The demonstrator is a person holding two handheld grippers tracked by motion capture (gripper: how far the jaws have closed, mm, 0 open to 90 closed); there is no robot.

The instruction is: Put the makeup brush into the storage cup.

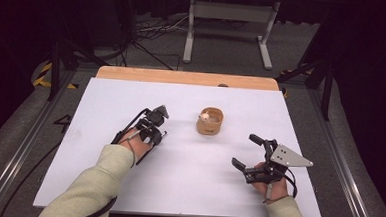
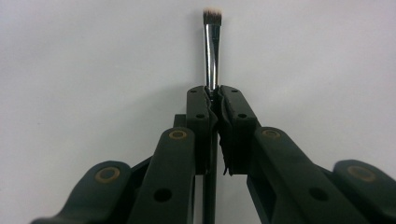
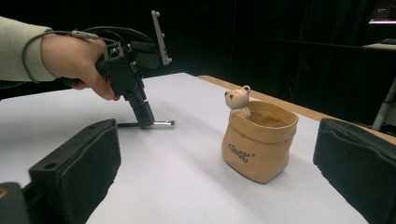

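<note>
My left gripper [image 1: 155, 135] points down at the white table, left of centre, shut on a thin makeup brush [image 2: 212, 46]. The brush lies flat; its metal ferrule and short bristles stick out past the closed jaws. In the right gripper view the same brush [image 3: 161, 123] shows under the left gripper [image 3: 144, 119]. A tan bag-shaped pot [image 1: 210, 122] with a small bear figure [image 3: 237, 100] on its rim stands at the table's middle. My right gripper [image 1: 247, 151] rests at the front right, open and holding nothing, with the pot [image 3: 259, 144] ahead between its fingers [image 3: 79, 163].
A white sheet [image 1: 177, 188] covers the table, with a wooden strip [image 1: 182, 77] bare along the far edge. Behind it stand a white metal frame [image 1: 231, 13] and cables on the floor. Metal rails run along both sides.
</note>
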